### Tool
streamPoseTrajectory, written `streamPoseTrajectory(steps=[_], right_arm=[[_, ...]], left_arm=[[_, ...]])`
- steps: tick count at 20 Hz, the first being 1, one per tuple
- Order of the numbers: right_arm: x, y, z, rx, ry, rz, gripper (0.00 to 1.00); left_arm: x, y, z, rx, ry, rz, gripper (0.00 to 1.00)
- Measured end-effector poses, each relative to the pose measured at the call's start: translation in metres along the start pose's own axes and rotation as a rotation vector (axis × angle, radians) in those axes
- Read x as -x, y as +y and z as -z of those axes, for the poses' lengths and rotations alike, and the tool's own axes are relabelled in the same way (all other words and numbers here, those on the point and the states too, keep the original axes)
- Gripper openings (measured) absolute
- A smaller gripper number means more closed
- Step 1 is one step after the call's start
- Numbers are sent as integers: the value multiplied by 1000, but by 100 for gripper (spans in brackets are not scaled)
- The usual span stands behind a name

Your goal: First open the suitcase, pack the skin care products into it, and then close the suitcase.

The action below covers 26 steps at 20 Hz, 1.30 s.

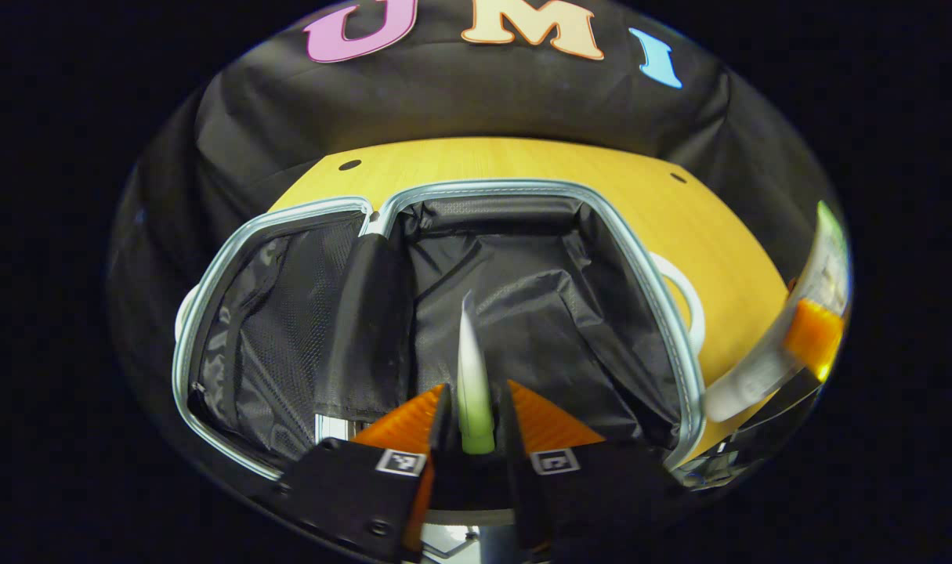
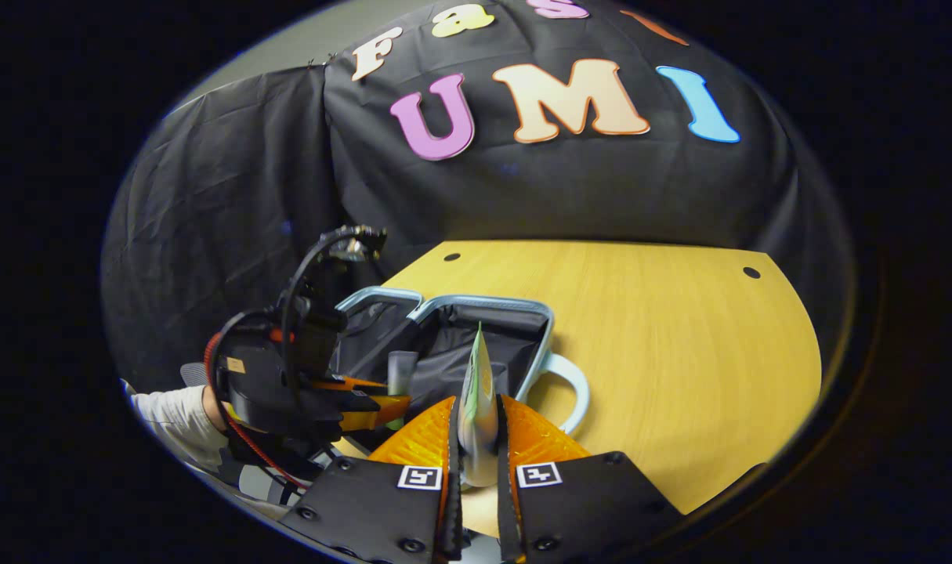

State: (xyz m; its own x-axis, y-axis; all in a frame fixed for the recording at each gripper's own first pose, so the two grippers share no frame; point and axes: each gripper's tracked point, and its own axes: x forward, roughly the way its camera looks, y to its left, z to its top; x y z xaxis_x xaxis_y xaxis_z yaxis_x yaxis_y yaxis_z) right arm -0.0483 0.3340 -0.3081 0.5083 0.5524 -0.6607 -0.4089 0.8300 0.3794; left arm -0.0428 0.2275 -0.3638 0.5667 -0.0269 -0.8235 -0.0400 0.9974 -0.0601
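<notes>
The suitcase [image 1: 648,258] lies open on the wooden table, with a pale blue rim and black lining; its mesh-lined lid half is on the left. My left gripper [image 1: 476,392] is shut on a white tube with a green end [image 1: 472,368], held upright over the main compartment. My right gripper [image 2: 477,407] is shut on another white and green tube [image 2: 478,392], in front of the suitcase [image 2: 483,301]. In the right gripper view the left gripper [image 2: 366,403] hovers over the case's left side with its tube [image 2: 401,374]. The right gripper [image 1: 812,337] and its tube [image 1: 746,384] appear at the left gripper view's right edge.
The suitcase's pale handle [image 2: 571,384] juts out to the right onto the yellow table [image 2: 679,352]. A hand in a light sleeve [image 2: 170,419] holds the left gripper. Black cloth walls the booth behind the table.
</notes>
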Motion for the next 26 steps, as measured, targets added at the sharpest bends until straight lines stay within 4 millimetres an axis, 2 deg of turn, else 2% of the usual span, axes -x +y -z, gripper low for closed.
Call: streamPoseTrajectory(steps=[2, 3, 5, 8, 11, 12, 13, 14, 15, 16, 17, 18, 19, 20, 21, 23, 26], right_arm=[[-18, 15, 1, -39, 18, 13, 20], [-28, 19, 7, -51, 45, 29, 20], [-49, 31, 28, -76, 116, 42, 21], [-72, 41, 68, -124, 238, 79, 21], [-88, 39, 55, -148, 207, 125, 20], [-93, 38, 55, -157, 203, 141, 16], [-96, 37, 56, -160, 209, 148, 24], [-100, 37, 53, -160, 198, 144, 23], [-102, 34, 47, -155, 173, 152, 32], [-101, 33, 40, -152, 147, 150, 24], [-100, 33, 33, -148, 116, 149, 43], [-96, 32, 25, -141, 85, 152, 62], [-86, 30, 15, -134, 50, 162, 80], [-83, 28, 5, -125, 12, 168, 99], [-77, 23, -5, -110, -27, 183, 99], [-55, 13, -27, -71, -101, 212, 99], [-27, -9, -50, -7, -167, 271, 98]], left_arm=[[12, 6, -8, 18, -50, 47, 74], [19, 9, -13, 27, -70, 66, 78], [34, 28, -23, 36, -101, 84, 79], [56, 77, -42, 49, -153, 43, 77], [80, 135, -63, 113, -233, -16, 80], [94, 158, -68, 139, -254, -46, 77], [106, 179, -66, 166, -257, -69, 77], [118, 200, -64, 192, -260, -95, 77], [122, 220, -63, 214, -266, -125, 78], [123, 242, -62, 228, -271, -155, 77], [122, 264, -62, 240, -275, -187, 81], [123, 282, -62, 249, -270, -215, 77], [121, 297, -63, 255, -265, -239, 78], [112, 309, -61, 259, -258, -259, 83], [108, 318, -60, 261, -241, -271, 80], [94, 339, -55, 260, -209, -294, 90], [73, 364, -45, 270, -146, -308, 91]])
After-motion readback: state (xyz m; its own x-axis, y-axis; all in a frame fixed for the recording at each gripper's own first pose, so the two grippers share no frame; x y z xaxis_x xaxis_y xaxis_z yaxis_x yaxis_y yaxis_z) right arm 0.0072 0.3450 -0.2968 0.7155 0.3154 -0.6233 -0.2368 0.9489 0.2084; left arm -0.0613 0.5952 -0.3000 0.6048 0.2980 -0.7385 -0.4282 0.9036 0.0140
